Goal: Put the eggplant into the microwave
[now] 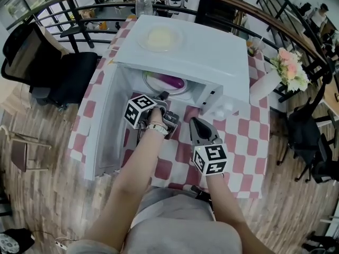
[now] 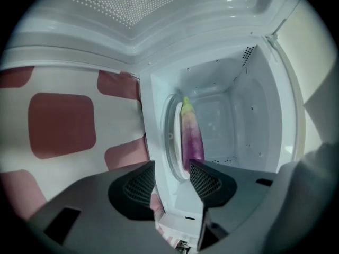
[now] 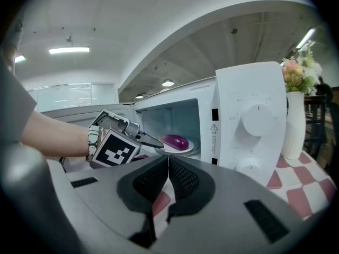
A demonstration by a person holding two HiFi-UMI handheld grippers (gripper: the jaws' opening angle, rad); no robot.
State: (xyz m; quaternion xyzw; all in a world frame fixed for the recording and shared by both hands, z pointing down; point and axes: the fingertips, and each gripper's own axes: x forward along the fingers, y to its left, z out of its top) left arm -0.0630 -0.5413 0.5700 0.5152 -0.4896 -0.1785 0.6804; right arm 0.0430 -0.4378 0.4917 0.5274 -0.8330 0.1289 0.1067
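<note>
The purple eggplant lies on the glass turntable plate inside the white microwave. The microwave door hangs open to the left. My left gripper sits at the mouth of the oven, just short of the eggplant, jaws open with nothing between them. My right gripper hovers in front of the microwave's control panel, over the table, its pads pressed together and empty.
A red and white checked cloth covers the table. A white vase of flowers stands right of the microwave. A plate rests on the microwave's top, a water bottle behind it. A black chair stands at left.
</note>
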